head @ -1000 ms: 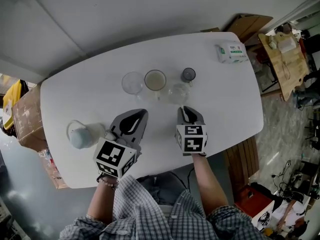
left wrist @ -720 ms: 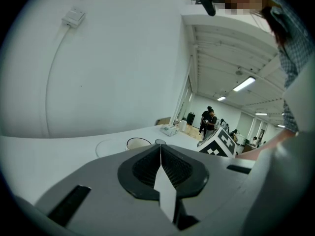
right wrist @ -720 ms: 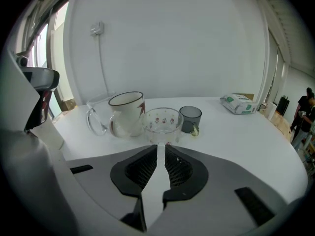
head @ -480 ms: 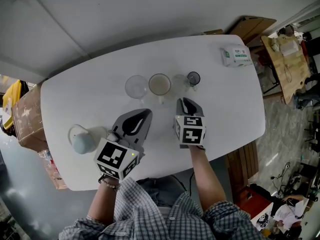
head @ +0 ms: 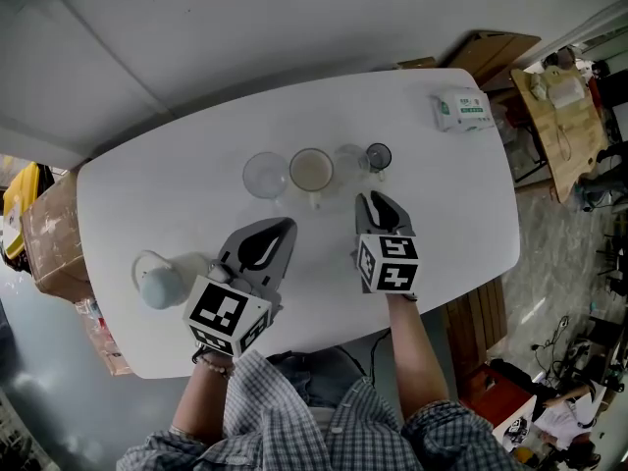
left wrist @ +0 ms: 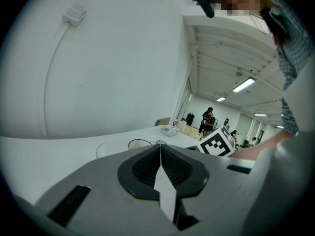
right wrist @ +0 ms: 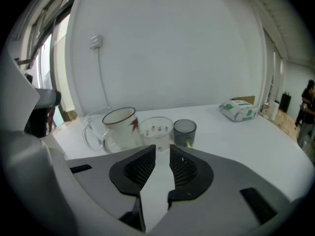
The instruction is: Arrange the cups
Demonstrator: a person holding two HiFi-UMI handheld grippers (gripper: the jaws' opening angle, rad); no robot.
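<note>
Row at far centre of the white oval table (head: 461, 214), left to right:
- clear glass handled mug (head: 264, 175)
- white mug with a brown rim (head: 311, 170)
- small clear glass cup (head: 348, 158)
- small dark grey tumbler (head: 378, 155)

All four are upright. Neighbours stand just beside one another, and I cannot tell whether they touch. A fifth, pale blue-grey mug (head: 160, 285), stands alone at the near left, well apart from the row.

Left gripper (head: 267, 232): jaws pressed together, nothing held. It sits between the stray mug and the row.
Right gripper (head: 373, 204): jaws a narrow slit apart, empty, just near of the small clear cup.

Judgement: the row looks settled on the right, and the stray mug is probably the remaining step.

To do it well:
- Spread the left jaws fully before approaching.
- Take the mug by its wall or rim, not the thin handle.
- Lift it clear, carry it level, and set it at the row's left end without nudging the glass mug.
- Keep the right gripper clear of the light cups.
</note>
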